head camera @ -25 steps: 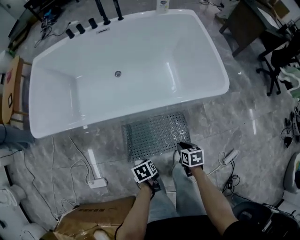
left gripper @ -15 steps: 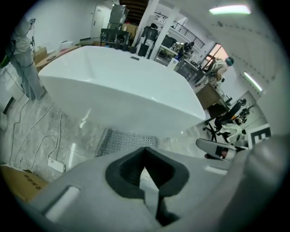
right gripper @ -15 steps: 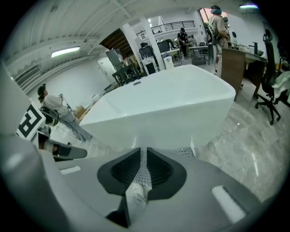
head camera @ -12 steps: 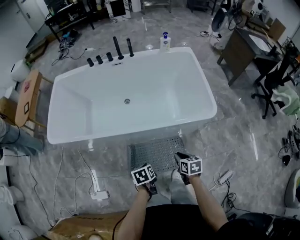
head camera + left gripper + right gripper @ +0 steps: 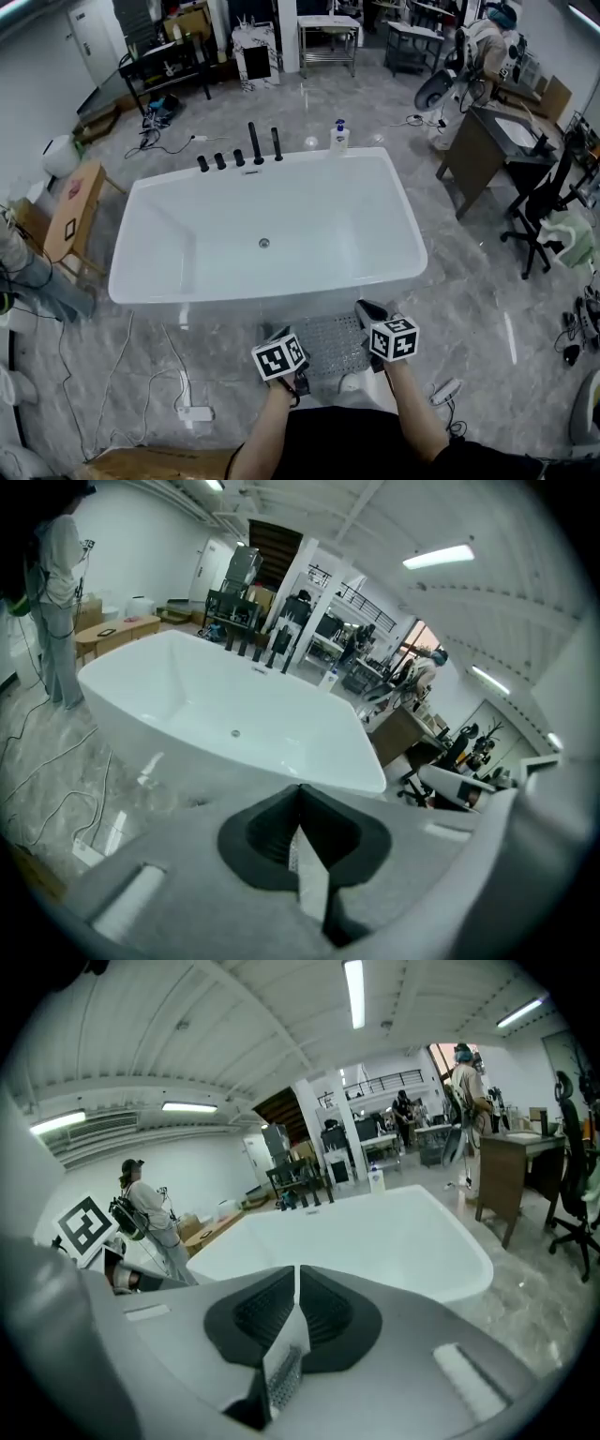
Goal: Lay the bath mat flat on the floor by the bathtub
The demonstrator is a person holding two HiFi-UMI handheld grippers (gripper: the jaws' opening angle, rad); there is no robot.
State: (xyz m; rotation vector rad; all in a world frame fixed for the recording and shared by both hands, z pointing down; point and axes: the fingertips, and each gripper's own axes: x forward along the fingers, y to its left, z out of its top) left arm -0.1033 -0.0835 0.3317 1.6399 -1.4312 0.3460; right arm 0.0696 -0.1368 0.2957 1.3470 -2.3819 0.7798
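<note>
Over marble floor (image 5: 473, 305) by the bathtub (image 5: 183, 234), left tongs (image 5: 302, 829) pinch bath mat (image 5: 330, 343), right tongs (image 5: 293, 1309) closing on it.

No word, brand name or number can be read anywhere. The nearest things to print are coded patterns. The left-hand white cube (image 5: 278, 357) and the right-hand white cube (image 5: 394, 338) each carry black square marker patterns on their faces, blocks rather than letters. The same kind of pattern shows on a white face (image 5: 84, 1225) at the left edge of the right gripper view. The light wooden board (image 5: 58, 220) left of the tub bears a small black square outline and a red sticker, neither legible. The white pump bottle (image 5: 338, 137) on the tub rim has a label too small to read.
</note>
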